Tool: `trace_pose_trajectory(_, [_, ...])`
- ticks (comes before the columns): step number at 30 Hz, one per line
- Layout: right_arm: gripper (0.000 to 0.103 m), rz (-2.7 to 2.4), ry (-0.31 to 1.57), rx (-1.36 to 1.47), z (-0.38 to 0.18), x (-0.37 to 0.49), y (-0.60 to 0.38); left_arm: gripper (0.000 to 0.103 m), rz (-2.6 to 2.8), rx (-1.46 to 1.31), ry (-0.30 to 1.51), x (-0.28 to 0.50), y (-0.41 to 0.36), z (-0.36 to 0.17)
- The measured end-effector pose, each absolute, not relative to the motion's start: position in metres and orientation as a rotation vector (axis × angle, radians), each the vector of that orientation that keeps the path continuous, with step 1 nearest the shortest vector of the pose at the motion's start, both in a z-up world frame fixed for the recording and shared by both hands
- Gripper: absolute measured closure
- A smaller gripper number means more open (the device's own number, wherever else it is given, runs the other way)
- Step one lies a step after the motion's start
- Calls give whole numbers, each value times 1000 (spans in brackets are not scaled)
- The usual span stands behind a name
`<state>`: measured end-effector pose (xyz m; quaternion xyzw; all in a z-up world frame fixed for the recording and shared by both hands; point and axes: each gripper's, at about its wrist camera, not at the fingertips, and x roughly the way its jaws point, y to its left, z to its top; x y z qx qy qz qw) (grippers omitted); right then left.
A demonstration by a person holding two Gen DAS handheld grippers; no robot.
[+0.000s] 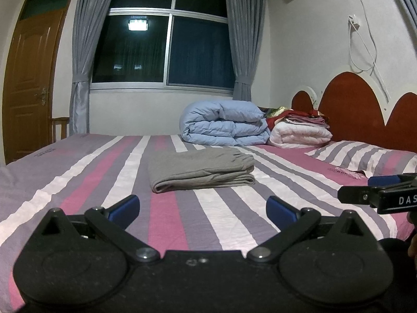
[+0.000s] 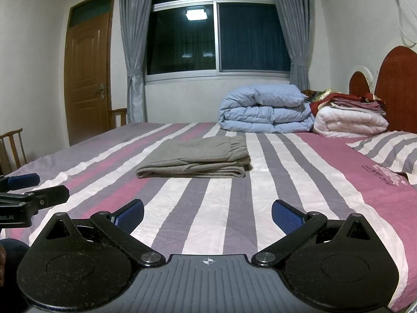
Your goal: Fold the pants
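Grey pants (image 1: 200,169) lie folded into a compact stack on the striped bed sheet (image 1: 182,216), elastic waistband at the right end; the right wrist view shows the same pants (image 2: 192,160) a little left of centre. My left gripper (image 1: 203,210) hovers over the sheet in front of the pants, open, nothing between its blue pads. My right gripper (image 2: 207,215) is likewise open and empty, short of the pants. Each gripper shows in the other's view: the right gripper (image 1: 375,190) at the right edge, the left gripper (image 2: 28,186) at the left edge.
A folded light-blue duvet (image 1: 224,125) and a white quilt (image 1: 299,134) topped with coloured cloths sit at the far side by the red headboard (image 1: 351,104). A striped pillow (image 1: 365,156) lies at right. A wooden door (image 2: 87,78), a chair (image 2: 11,146) and a curtained window (image 1: 161,44) lie beyond.
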<state>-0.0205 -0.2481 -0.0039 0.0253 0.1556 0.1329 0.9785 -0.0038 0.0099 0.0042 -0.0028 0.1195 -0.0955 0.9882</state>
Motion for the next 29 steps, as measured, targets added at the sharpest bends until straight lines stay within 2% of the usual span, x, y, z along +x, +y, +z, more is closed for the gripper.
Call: trace_pose_trajectory(29, [0,269,314,49,-4,-20,-249,6,-245,-10,213,-3,8,9])
